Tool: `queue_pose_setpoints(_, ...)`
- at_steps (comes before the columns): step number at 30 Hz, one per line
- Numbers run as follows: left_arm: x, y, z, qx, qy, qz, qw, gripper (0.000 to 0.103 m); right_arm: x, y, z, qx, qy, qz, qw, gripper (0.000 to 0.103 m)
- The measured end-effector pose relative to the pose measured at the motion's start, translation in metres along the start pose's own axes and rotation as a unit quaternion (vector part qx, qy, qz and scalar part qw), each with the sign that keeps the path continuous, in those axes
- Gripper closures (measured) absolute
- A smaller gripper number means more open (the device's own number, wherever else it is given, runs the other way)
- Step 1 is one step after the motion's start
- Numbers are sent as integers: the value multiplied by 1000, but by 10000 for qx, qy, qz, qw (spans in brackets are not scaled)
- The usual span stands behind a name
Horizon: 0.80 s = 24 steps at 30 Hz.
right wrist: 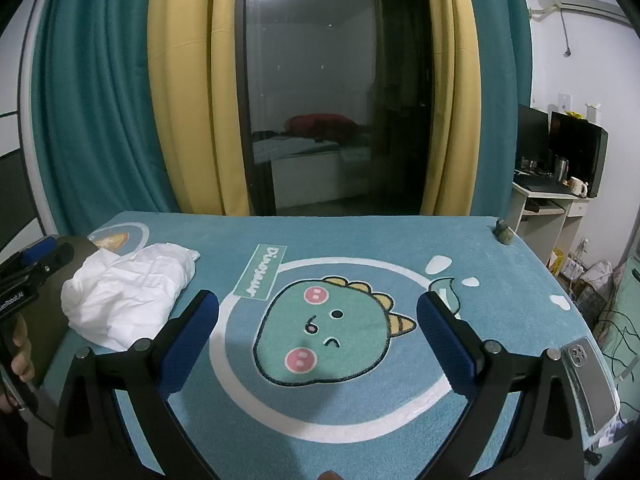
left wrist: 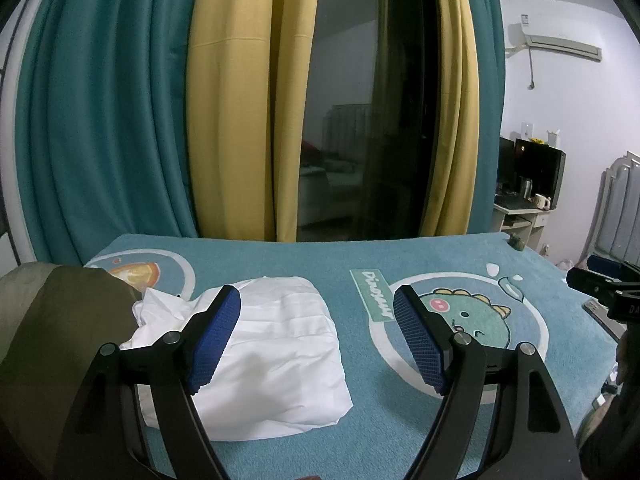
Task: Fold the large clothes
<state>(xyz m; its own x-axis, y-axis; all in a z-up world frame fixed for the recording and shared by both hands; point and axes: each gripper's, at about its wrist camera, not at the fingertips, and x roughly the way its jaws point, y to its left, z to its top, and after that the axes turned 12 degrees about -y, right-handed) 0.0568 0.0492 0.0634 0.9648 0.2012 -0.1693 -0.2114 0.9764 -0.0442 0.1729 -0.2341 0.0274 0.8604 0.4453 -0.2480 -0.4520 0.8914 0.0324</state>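
A folded white garment (left wrist: 272, 344) lies on the left part of the blue dinosaur mat (left wrist: 360, 256). It also shows in the right wrist view (right wrist: 128, 292) at the mat's left side. My left gripper (left wrist: 318, 304) is open and empty, hovering just above the garment's right half. My right gripper (right wrist: 318, 308) is open and empty over the dinosaur print (right wrist: 324, 332), well right of the garment. The left gripper also shows at the left edge of the right wrist view (right wrist: 32, 268), held by a hand.
An olive-brown cloth pile (left wrist: 60, 340) lies left of the white garment. A phone (right wrist: 588, 384) lies at the mat's right front edge. A small dark object (right wrist: 503, 232) sits at the far right corner. Curtains and a glass door stand behind; a desk with monitors (right wrist: 560, 184) at right.
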Motion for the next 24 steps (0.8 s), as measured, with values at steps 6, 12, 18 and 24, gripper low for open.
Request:
queue_pose_setpoints(6,0,0,0,-8,1,9,10000,21,0,1,0,3,8,-6,10000,5)
queue_pose_setpoints(12,-1,-1,1,-23,-7,26,10000,21,0,1,-1,-4,19,17,10000,5)
queue_pose_setpoints(18,-3,-3,1,-41,-14,55,10000,21,1,1,-1,-7,23,33,10000,5)
queue_pose_setpoints(24,-3,-2,1,-46,-14,54,10000,21,1,1,-1,-11,18,39,10000,5)
